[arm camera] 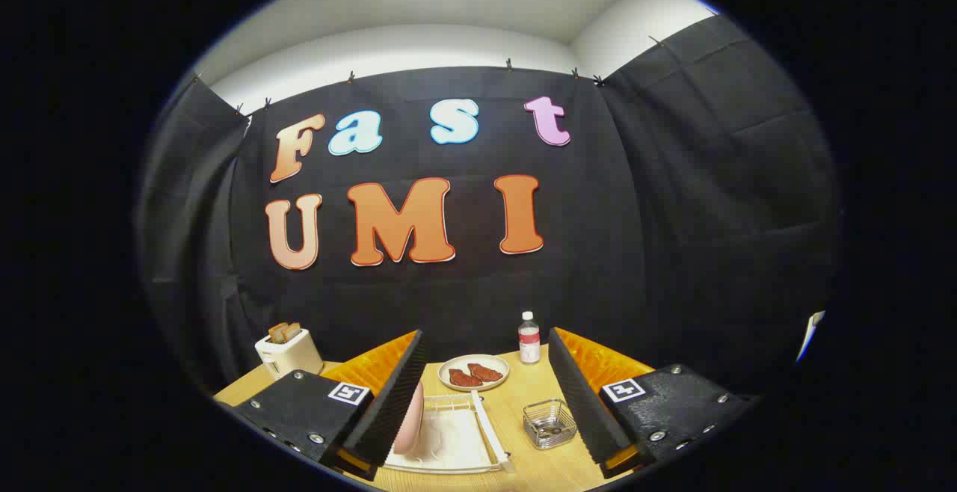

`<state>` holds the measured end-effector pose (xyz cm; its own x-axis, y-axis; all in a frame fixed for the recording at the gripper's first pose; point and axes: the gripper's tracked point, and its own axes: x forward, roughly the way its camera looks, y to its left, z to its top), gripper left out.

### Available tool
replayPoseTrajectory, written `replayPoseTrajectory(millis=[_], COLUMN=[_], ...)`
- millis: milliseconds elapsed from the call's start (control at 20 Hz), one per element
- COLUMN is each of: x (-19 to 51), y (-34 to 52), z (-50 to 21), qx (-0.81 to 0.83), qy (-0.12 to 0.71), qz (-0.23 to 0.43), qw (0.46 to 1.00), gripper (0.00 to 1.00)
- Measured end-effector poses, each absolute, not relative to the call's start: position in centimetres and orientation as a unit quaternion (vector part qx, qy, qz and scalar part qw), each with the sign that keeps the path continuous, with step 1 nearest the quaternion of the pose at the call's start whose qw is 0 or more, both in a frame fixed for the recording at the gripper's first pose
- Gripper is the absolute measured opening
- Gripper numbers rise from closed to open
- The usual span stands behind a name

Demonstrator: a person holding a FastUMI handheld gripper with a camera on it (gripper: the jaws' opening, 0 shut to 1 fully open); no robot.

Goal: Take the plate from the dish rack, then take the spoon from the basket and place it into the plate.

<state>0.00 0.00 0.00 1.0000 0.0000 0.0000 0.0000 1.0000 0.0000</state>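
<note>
My gripper [486,395] is open, its two black ribbed fingers spread wide above the wooden table [527,469]. A pink plate [409,421] stands on edge in the white dish rack [456,440], right beside my left finger [389,410] and partly hidden by it. Nearer my right finger [583,402] sits a small wire basket [549,423] with something dark in its bottom; I cannot make out the spoon.
Beyond the rack lies a white plate with two reddish-brown pieces of food [473,372]. A small bottle with a white cap [529,338] stands behind it. A white toaster with bread in it [288,348] is at the table's far left corner.
</note>
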Motion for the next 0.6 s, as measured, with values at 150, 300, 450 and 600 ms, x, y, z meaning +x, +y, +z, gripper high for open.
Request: replayPoseTrajectory(millis=[150,300,450,600], x=[-0.3,0.0,0.1,0.7], y=[0.0,-0.4,-0.6,-0.7], z=[0.2,1.0,1.3,1.0], qx=[0.006,0.0,0.003,-0.003], qy=[0.01,0.008,0.008,0.013], qz=[0.009,0.015,0.025,0.025], qw=[1.0,1.0,1.0,1.0], gripper=[0.97,0.97,0.97,0.97])
